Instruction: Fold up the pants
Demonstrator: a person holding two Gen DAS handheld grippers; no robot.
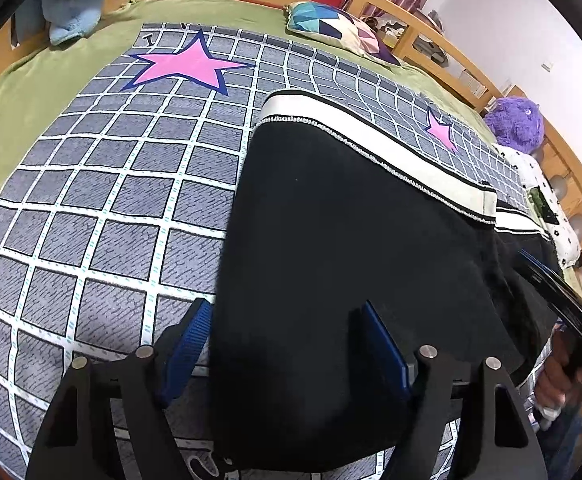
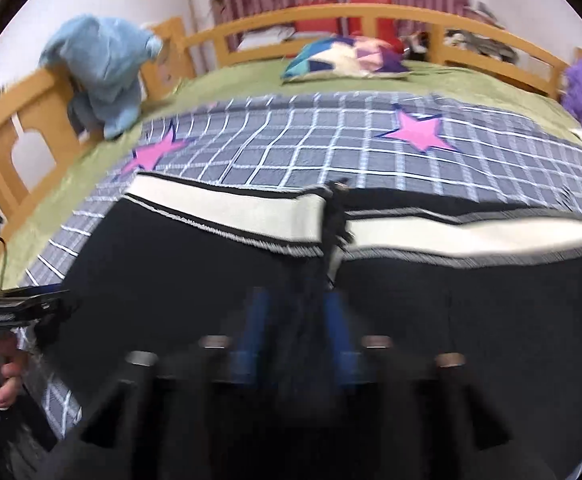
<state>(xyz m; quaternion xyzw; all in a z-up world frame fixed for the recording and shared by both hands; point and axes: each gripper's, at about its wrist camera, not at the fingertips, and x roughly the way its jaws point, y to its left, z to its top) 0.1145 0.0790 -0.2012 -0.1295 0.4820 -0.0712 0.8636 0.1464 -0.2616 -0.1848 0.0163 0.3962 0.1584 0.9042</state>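
The black pants (image 1: pixel 331 240) lie on the grey checked blanket (image 1: pixel 91 200) spread over the bed (image 1: pixel 19 92), their white waistband (image 1: pixel 371 136) toward the headboard side and the body reaching down to the bed's near edge. They look flattened or perhaps once folded; by my reading, most of the folding is still to do. The left hand-held gripper (image 1: pixel 283 344) straddles the near left edge of the cloth with its jaws apart, not pinching. The right hand-held gripper (image 2: pixel 297 320) is blurred; a ridge of black fabric stands between its blue pads (image 2: pixel 255 320), but I cannot tell whether they press it.
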